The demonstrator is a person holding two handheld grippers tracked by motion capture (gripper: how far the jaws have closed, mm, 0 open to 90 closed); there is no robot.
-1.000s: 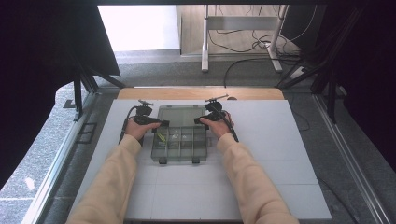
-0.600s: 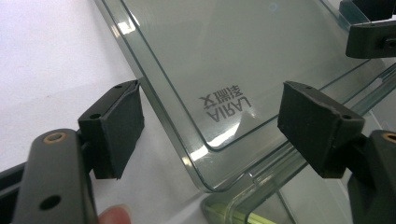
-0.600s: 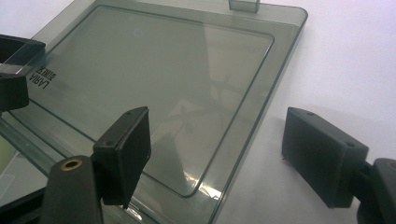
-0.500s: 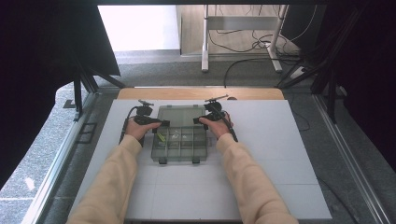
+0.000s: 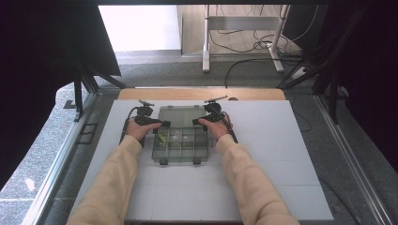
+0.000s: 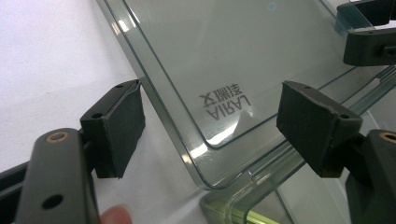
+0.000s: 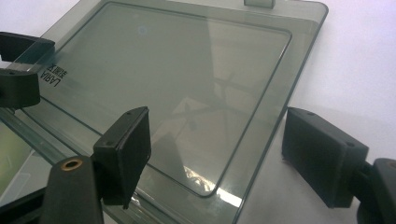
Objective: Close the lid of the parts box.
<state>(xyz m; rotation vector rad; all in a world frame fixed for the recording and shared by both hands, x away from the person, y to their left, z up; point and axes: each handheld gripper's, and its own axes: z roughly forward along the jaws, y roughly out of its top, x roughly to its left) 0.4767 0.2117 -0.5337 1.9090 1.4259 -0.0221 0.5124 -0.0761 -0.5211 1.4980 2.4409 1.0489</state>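
On the white worktop [image 5: 263,178], the open box [image 5: 180,146] sits centred, unmoved over the last second. Its lid [image 5: 180,115] lies back toward 12 o'clock, straddled at 9 and 3 by the left gripper [image 5: 159,123] and right gripper [image 5: 201,121], jaws apart, holding nothing; likely regrasping.

Left tongs [image 5: 162,123] jaws spread, right tongs [image 5: 197,122] jaws spread, forearms extended forward

Daylight falls bright on the floor beyond the white table [image 5: 263,187] in the high view, while both sides sink into near black. Both gripper views are evenly lit and fairly sharp, with white glare streaks along the clear lid [image 6: 243,56] edge and pale reflections across its pane. The nearest jaw parts at the bottom are slightly soft.
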